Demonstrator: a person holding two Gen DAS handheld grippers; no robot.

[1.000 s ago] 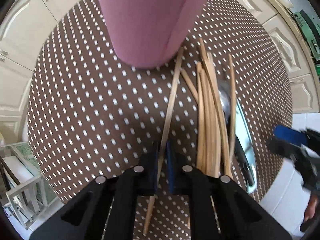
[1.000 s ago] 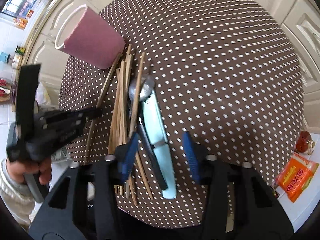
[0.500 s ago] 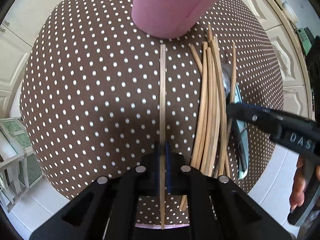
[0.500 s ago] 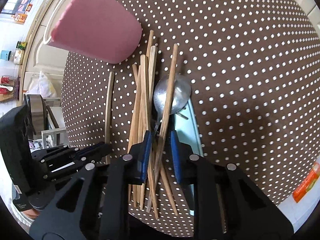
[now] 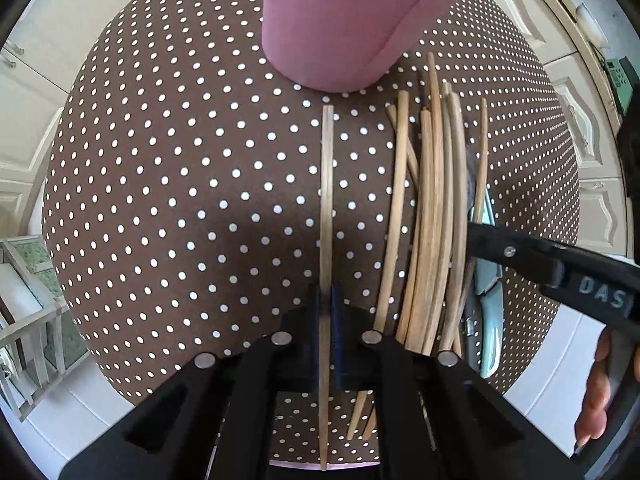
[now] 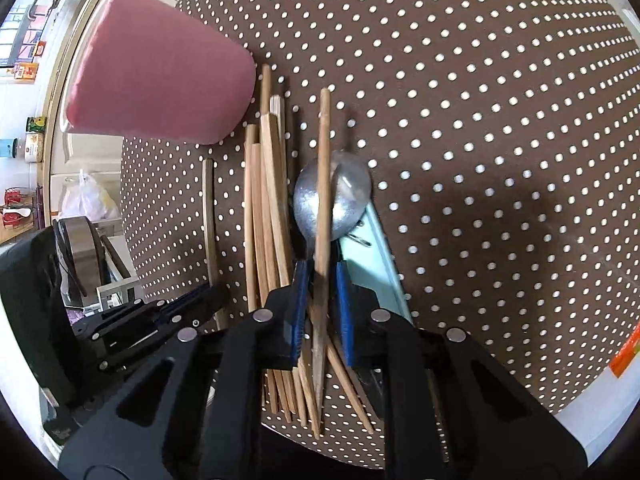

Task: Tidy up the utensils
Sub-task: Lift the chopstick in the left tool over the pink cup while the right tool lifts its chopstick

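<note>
A pink cup [image 5: 340, 20] [image 6: 160, 80] stands on the brown dotted tablecloth [image 5: 180, 200]. My left gripper [image 5: 327, 304] is shut on one thin chopstick [image 5: 327, 200] that points toward the cup's base. Beside it lies a pile of wooden chopsticks [image 5: 432, 220] [image 6: 264, 208], with a metal spoon [image 6: 344, 196] and a pale blue-handled utensil [image 6: 380, 264] [image 5: 490, 292]. My right gripper [image 6: 320, 280] straddles one chopstick [image 6: 323, 160] lying across the spoon. Its jaws are closing, with slim gaps still showing at the blue pads [image 6: 300, 300].
The round table's near edge runs just below both grippers. A metal rack [image 5: 24, 320] stands beyond the left edge and white cabinets [image 5: 32, 80] ring the table. An orange packet [image 6: 628, 352] lies at the far right. The right half of the cloth holds nothing.
The right gripper dropped onto the pile and narrowed its jaws around one chopstick. The left gripper's chopstick swung from slanted to straight ahead, staying gripped.
</note>
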